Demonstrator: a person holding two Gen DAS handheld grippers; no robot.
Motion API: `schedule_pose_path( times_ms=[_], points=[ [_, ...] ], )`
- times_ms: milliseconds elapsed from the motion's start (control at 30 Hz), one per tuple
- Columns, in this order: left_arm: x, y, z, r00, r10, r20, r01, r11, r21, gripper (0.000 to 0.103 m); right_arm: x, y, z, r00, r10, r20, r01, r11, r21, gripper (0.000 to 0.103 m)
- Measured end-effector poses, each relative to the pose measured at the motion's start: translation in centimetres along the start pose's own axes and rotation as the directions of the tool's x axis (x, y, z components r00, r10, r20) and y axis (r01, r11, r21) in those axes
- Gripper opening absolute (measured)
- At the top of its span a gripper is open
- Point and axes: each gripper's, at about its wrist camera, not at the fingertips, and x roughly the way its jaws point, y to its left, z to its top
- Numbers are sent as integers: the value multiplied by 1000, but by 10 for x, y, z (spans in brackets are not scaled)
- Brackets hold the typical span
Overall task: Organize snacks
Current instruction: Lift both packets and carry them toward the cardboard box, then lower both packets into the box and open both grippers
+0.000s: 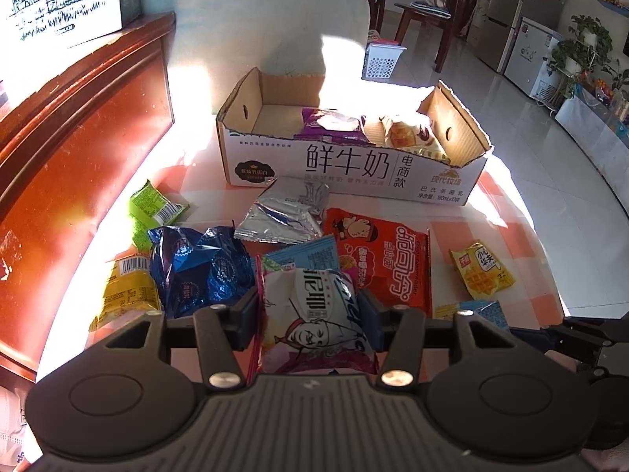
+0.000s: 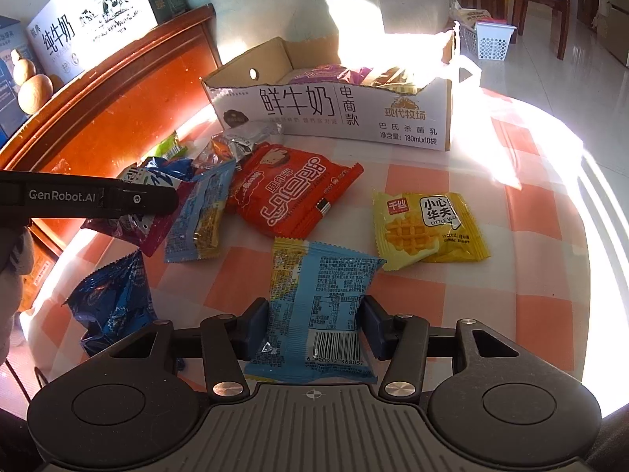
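Observation:
My left gripper (image 1: 310, 316) is shut on a white and purple snack packet (image 1: 314, 314) with a cartoon face, held over the pile. My right gripper (image 2: 314, 324) is shut on a light blue snack packet (image 2: 318, 303), barcode side up. An open milk carton box (image 1: 354, 169) stands at the back of the table, also in the right wrist view (image 2: 334, 114), with purple and bread packets inside. Loose on the table lie a red packet (image 2: 291, 196), a yellow waffle packet (image 2: 428, 228), a blue foil bag (image 1: 196, 267) and a silver packet (image 1: 283, 212).
The table has an orange and white checked cloth (image 2: 491, 314). A red-brown wooden headboard (image 1: 78, 149) runs along the left. A pale chair back (image 1: 267, 19) stands behind the box. A green packet (image 1: 153, 208) and a yellow packet (image 1: 125, 295) lie at the left.

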Motion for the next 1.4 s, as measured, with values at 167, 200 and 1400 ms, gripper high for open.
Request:
schedule_pose_path(
  times_ms=[167, 200, 1400],
  points=[
    [-6, -5, 6, 999, 11, 41, -11, 1000, 11, 51, -3, 6, 11, 999, 12, 35, -11, 999, -43, 50],
    [-7, -6, 8, 999, 11, 48, -12, 1000, 12, 51, -3, 6, 13, 999, 14, 42, -12, 999, -49, 50],
    [12, -10, 109, 962, 83, 261, -64, 995, -78, 51, -8, -17, 145, 951, 89, 295, -64, 994, -93, 50]
  ],
)
